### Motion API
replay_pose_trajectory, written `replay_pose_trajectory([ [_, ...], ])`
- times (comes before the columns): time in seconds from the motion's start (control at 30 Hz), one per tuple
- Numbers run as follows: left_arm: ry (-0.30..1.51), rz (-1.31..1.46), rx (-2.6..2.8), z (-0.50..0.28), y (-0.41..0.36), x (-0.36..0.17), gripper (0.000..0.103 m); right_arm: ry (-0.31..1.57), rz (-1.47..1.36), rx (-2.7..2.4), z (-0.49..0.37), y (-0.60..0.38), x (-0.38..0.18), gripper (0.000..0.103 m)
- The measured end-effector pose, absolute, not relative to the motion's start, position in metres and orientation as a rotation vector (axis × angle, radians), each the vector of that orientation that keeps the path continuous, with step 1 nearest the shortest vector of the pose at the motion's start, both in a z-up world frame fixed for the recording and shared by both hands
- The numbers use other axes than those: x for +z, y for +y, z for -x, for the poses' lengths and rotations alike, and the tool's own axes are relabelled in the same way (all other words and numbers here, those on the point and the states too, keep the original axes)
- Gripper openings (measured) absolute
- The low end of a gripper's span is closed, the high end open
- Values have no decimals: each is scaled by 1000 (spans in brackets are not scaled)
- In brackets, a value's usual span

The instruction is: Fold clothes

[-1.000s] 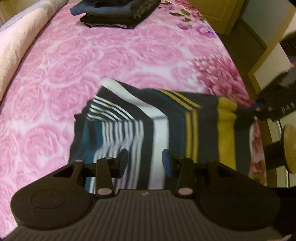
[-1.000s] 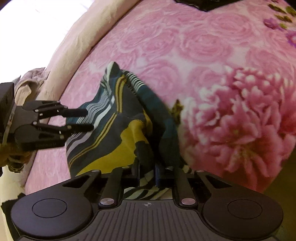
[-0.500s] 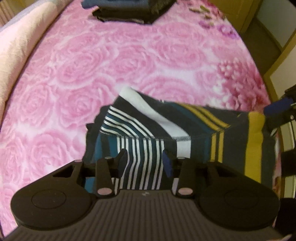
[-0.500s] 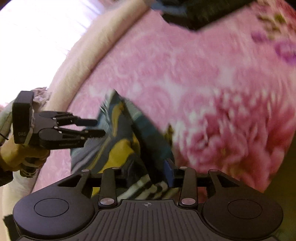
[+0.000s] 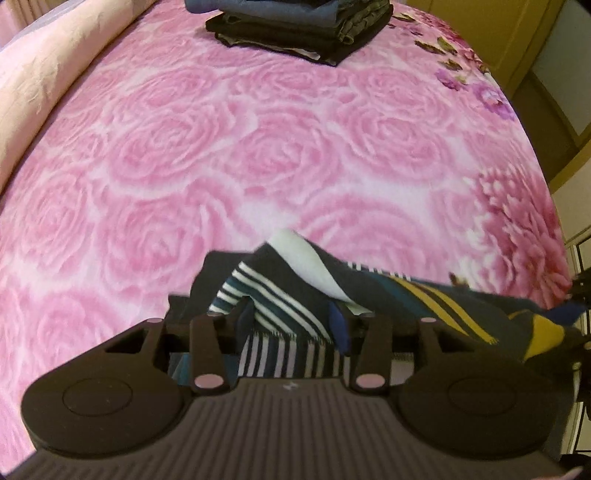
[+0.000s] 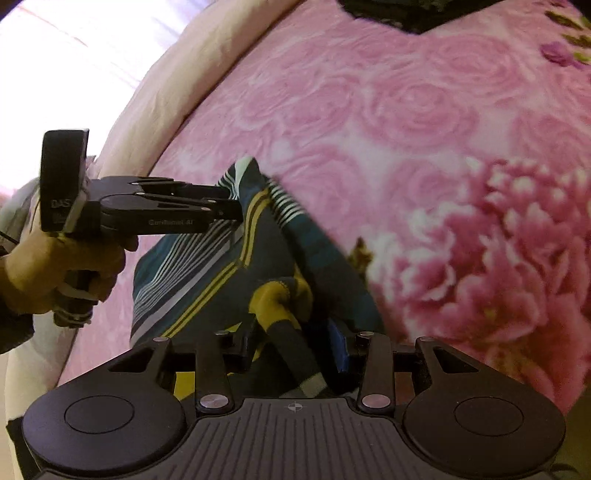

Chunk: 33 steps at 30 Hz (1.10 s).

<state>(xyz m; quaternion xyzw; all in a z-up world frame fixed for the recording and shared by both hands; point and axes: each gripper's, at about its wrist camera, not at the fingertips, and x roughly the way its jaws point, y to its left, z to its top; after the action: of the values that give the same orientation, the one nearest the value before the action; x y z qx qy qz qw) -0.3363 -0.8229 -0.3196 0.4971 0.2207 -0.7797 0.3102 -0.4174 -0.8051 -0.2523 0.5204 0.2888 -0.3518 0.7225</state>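
Left side: your left gripper point(image 5: 291, 325) has its jaws parted with the white-striped edge of the striped garment point(image 5: 369, 295) lying between them; the fingers stand apart and do not pinch the cloth. In the right wrist view the same tool comes in from the left, tips at the garment's upper-left corner, your hand point(image 6: 55, 269) around the handle. Centre: the garment sits bunched and partly doubled over near the close edge of the pink floral bedspread point(image 5: 258, 147), its long axis running left to right between the two tools. Right side: your right gripper point(image 6: 295, 343) is also spread, a rolled yellow-and-navy fold lying loose in the gap. Both tools sit at opposite ends of the cloth, about equally near. Judgement: any further fold turns on that left-right axis. A stack of folded dark clothes point(image 5: 295, 26) rests at the far side, well apart.
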Motion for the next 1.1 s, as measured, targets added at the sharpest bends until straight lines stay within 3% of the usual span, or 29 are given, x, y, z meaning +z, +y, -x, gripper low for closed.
replay_pose_trajectory([
  [0.17, 598, -1320, -2054, 334, -831, -314, 42, 640, -1183, -853, 426, -799, -251, 39],
  [0.3, 568, -1302, -2010, 319, -838, -298, 30, 626, -1221, -928, 435, -795, -245, 39],
  [0.57, 664, -1211, -2049, 281, -830, -262, 30, 605, -1052, -920, 415, -791, -210, 39],
  [0.7, 728, -1237, -2154, 310, -819, -278, 30, 616, -1067, -927, 414, -797, -225, 39],
  [0.87, 626, -1320, -2170, 351, -816, -315, 32, 631, -1087, -936, 412, -804, -243, 39],
  [1.1, 586, -1331, -2147, 371, -836, -324, 32, 644, -1111, -985, 425, -814, -258, 39],
])
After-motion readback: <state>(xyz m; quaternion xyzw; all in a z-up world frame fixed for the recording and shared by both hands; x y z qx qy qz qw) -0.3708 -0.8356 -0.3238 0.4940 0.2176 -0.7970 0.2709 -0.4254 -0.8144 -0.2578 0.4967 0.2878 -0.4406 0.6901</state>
